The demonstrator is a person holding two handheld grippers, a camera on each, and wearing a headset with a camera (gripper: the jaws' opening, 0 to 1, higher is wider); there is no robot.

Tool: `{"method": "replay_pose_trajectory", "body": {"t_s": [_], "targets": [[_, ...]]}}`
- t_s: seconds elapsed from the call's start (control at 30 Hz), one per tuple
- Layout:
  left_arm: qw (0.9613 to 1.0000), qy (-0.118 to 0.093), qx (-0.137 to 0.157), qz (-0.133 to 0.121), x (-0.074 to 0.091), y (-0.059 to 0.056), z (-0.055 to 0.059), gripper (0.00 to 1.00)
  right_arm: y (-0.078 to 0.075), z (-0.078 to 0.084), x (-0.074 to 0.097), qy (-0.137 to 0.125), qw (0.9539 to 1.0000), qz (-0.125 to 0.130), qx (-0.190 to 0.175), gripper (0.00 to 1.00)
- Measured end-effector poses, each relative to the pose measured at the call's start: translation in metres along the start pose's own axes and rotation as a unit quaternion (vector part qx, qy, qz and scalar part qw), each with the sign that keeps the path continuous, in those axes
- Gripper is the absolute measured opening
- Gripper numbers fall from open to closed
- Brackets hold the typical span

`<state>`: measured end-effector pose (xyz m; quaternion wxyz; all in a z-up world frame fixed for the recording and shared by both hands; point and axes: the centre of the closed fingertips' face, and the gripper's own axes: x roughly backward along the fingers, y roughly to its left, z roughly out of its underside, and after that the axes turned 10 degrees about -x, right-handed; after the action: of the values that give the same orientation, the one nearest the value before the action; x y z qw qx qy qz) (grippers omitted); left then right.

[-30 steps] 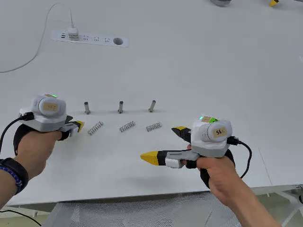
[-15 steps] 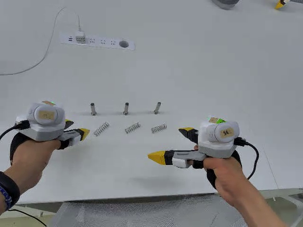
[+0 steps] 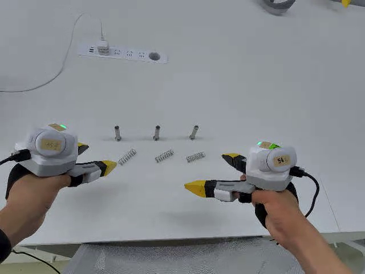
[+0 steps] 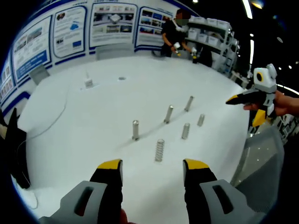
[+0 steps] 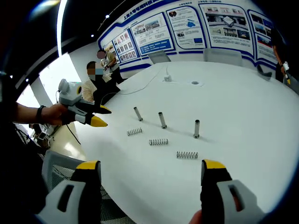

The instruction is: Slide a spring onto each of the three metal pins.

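Three short metal pins stand upright in a row on the white table: left pin (image 3: 117, 133), middle pin (image 3: 156, 132), right pin (image 3: 194, 132). In front of each pin a spring lies flat: left spring (image 3: 127, 156), middle spring (image 3: 164, 155), right spring (image 3: 195, 156). My left gripper (image 3: 96, 157) hovers open just left of the left spring (image 4: 160, 150), holding nothing. My right gripper (image 3: 212, 171) is open and sits right of and nearer than the right spring (image 5: 187, 154). The pins (image 5: 161, 119) appear beyond both grippers' jaws.
A white power strip (image 3: 122, 53) with a plug and cable lies at the back left of the table. The table's front edge (image 3: 171, 241) runs just below my hands. People stand beyond the table's far side (image 4: 175, 32).
The head camera has shifted, moving the whole scene right and down. My left gripper has drawn slightly toward the near edge. Both grippers stay open; pins and springs have not moved.
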<state>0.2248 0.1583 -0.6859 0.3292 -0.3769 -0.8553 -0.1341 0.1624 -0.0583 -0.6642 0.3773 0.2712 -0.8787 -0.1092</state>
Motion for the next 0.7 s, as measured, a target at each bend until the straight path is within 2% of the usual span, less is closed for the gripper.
{"method": "replay_pose_trajectory", "body": {"t_s": [0.37,0.53,0.7], "targets": [[0.9998,-0.003,-0.011,0.014,0.014,-0.014,0.01,0.66,0.0,0.002,0.0,0.001,1.0,0.0,0.0,0.9],[0.9998,-0.006,-0.008,0.019,0.013,-0.015,0.013,0.69,0.001,0.002,0.0,0.0,1.0,-0.001,0.0,0.9],[0.9995,0.004,-0.013,0.027,0.008,-0.018,0.016,0.7,0.002,0.004,0.001,0.002,1.0,-0.001,-0.001,0.9]]}}
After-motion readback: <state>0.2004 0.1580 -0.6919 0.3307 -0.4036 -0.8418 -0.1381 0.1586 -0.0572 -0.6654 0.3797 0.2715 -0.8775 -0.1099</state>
